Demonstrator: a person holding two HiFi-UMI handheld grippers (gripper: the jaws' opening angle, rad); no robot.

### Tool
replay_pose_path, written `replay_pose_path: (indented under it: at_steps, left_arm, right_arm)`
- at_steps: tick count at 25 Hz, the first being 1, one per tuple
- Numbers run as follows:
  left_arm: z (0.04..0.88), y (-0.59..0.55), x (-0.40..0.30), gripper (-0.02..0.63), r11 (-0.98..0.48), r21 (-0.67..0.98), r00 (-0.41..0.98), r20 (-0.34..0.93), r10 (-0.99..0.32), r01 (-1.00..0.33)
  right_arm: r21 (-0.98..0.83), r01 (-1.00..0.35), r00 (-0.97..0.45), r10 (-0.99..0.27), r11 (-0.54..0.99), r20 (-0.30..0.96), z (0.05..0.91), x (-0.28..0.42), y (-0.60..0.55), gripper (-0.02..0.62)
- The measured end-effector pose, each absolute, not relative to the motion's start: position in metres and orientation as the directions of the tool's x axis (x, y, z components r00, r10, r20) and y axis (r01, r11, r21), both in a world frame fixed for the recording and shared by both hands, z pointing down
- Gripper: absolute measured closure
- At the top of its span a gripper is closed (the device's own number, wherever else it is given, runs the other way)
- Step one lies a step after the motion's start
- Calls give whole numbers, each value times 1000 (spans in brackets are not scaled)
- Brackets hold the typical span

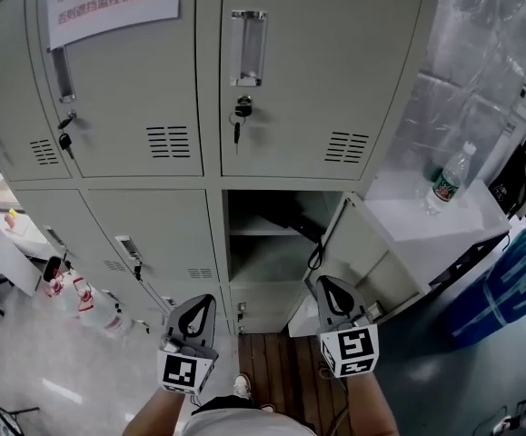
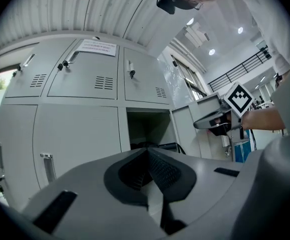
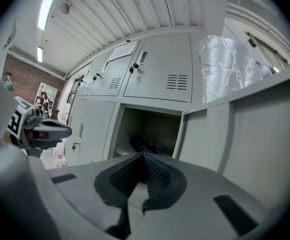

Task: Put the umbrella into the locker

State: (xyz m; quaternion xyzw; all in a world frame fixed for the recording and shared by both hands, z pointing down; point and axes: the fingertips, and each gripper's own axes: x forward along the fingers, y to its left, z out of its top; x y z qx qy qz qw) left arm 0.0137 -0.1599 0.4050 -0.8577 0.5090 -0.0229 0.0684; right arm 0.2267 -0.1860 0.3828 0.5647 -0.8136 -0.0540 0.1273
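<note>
The open locker (image 1: 272,243) is in the lower row, with its door (image 1: 358,257) swung out to the right. A dark folded umbrella (image 1: 285,212) lies on the shelf inside, and its strap (image 1: 316,254) hangs over the front edge. The umbrella (image 3: 143,146) also shows deep in the compartment in the right gripper view. My left gripper (image 1: 203,302) hovers in front of the locker to the left, shut and empty; its pads (image 2: 160,169) meet. My right gripper (image 1: 324,285) is by the door's inner edge, also shut with nothing in it.
Closed lockers with keys (image 1: 240,116) fill the wall, and a paper notice (image 1: 113,3) is taped on one. A water bottle (image 1: 449,180) stands on a white cabinet (image 1: 467,216) at the right. A blue bin (image 1: 503,289) and floor bottles (image 1: 85,298) flank me.
</note>
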Motion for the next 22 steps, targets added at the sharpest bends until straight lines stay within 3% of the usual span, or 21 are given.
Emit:
replay_pose_path:
  at_steps: [22]
  left_arm:
    - [403, -170, -32, 583, -399, -130, 405, -20, -914, -907]
  right_arm:
    - [79, -982, -169, -984, 173, 51, 374, 291, -141, 578]
